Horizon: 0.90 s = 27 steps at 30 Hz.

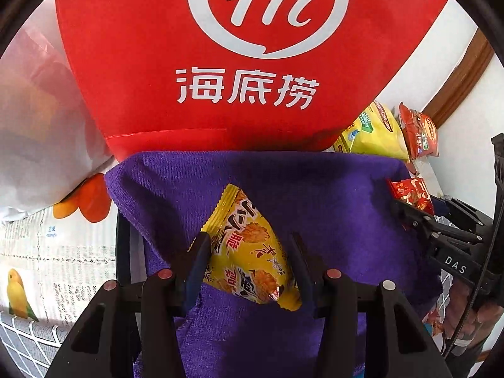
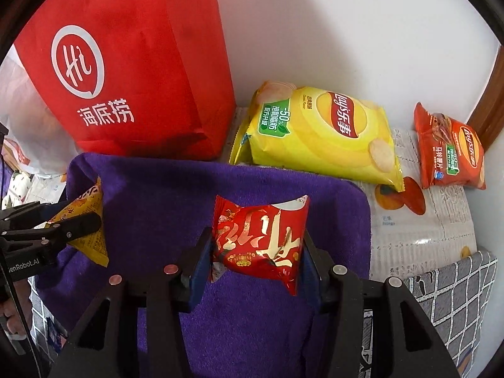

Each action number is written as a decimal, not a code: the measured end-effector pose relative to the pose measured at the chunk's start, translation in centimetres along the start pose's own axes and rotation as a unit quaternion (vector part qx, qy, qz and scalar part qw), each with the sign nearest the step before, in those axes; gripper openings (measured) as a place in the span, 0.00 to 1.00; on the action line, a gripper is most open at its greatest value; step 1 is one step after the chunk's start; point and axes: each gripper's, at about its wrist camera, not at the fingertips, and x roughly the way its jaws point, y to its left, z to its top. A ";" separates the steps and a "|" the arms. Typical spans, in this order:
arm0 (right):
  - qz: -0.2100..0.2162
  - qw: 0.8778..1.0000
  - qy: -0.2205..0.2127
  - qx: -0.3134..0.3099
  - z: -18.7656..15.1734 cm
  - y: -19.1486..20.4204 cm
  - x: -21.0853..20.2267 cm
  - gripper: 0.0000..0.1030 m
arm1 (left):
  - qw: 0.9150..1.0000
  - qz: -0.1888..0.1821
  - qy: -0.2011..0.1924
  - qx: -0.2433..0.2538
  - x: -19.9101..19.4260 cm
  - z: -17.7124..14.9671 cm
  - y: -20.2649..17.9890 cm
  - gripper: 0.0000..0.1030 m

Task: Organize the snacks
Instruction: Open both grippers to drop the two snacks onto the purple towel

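My left gripper [image 1: 249, 236] is shut on a small yellow snack packet [image 1: 252, 252], which sits tilted between the pads over a purple towel [image 1: 315, 189]. From the right wrist view the left gripper [image 2: 85, 220] shows at the left edge with the yellow packet [image 2: 88, 236] in it. A red snack packet with gold lettering [image 2: 258, 239] fills the gap of my right gripper [image 2: 256, 234], touching both pads above the purple towel [image 2: 157, 195]. The right gripper [image 1: 406, 211] and its red packet [image 1: 412, 193] also appear at the right of the left wrist view.
A tall red shopping bag [image 2: 141, 78] stands behind the towel against the white wall. Right of it lie a big yellow crisp bag [image 2: 324, 135] and a smaller orange-red one [image 2: 450, 154] on a newsprint-patterned cover [image 2: 419, 230]. A white plastic bag [image 1: 37, 126] sits at left.
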 end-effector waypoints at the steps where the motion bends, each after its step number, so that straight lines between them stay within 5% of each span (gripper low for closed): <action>1: -0.002 1.000 0.001 -0.001 0.0 0.1 0.0 0.50 | 1.000 0.000 0.001 0.000 0.0 0.0 0.0 0.48; 9: -0.013 1.000 0.007 -0.017 -0.2 0.6 0.0 0.75 | 1.000 -0.002 0.005 -0.001 0.1 0.1 -0.1 0.47; 13: 0.001 1.000 -0.006 -0.009 -0.2 0.4 -1.2 0.75 | 1.000 0.014 0.003 0.013 -0.4 0.2 -0.6 0.53; 15: 0.007 1.000 -0.012 -0.003 -0.1 0.3 -2.0 0.75 | 1.000 0.012 -0.006 0.018 -1.1 0.2 -0.9 0.67; 23: 0.002 0.999 -0.039 0.019 -0.9 0.8 -6.8 0.76 | 0.999 -0.006 -0.023 0.029 -4.1 0.3 -1.9 0.71; 27: -0.035 0.998 -0.047 0.033 -2.5 0.9 -10.0 0.79 | 0.999 0.003 -0.029 0.034 -5.6 0.1 -2.7 0.71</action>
